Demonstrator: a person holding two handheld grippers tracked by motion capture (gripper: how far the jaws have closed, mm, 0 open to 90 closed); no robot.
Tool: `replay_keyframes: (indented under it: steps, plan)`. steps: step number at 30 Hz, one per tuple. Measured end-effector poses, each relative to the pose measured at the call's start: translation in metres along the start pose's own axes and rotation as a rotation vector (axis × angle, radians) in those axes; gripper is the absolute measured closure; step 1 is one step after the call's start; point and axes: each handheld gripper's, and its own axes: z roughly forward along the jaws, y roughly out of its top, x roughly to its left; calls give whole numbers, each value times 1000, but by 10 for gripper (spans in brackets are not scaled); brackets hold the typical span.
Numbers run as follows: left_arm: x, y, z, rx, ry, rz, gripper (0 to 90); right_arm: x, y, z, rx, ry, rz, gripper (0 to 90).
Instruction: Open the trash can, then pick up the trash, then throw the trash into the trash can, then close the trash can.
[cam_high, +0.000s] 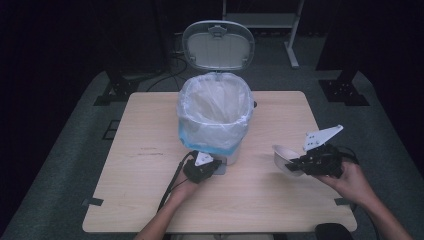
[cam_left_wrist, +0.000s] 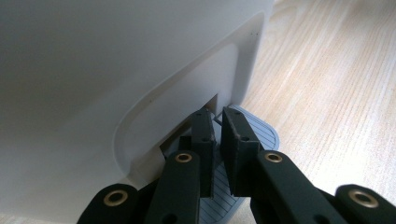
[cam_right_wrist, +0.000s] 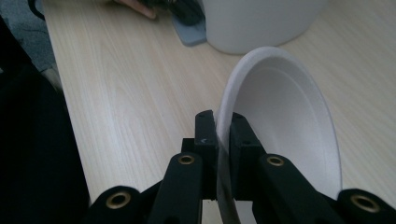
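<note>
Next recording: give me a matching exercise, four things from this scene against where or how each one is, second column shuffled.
1. lid
2. pedal
3. bowl
4. bag

A. clamped by its rim in the right gripper
B. lining the bin
C. standing open
D. under the shut left gripper

Pairs: 1-C, 2-D, 3-A, 4-B

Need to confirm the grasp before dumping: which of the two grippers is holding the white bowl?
The right gripper, shut on the white bowl's rim. The left gripper presses the bin's grey pedal.
</note>
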Motion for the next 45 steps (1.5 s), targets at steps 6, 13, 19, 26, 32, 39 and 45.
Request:
replay_keyframes:
  steps: [6,13,19,26,32,39,45]
  plan:
    - [0,0,0,-1,1,0,838,-1,17,-18,-26,4,-4,834]
    - [0,0,0,2,1,-1,839,-1,33,-37,-47,10,-10,834]
    - [0,0,0,3,-1,-6,839,-1,46,-50,-50,6,-29,833]
    - [0,0,0,4,-2,-6,839,2,69,-66,-71,-8,-66,833]
    - [0,0,0,5,-2,-5,839,3,90,-76,-83,-11,-87,833]
    - [0,0,0,5,-3,-6,839,4,114,-86,-93,0,-113,833]
    - [0,0,0,3,-2,-6,839,4,133,-89,-83,2,-123,833]
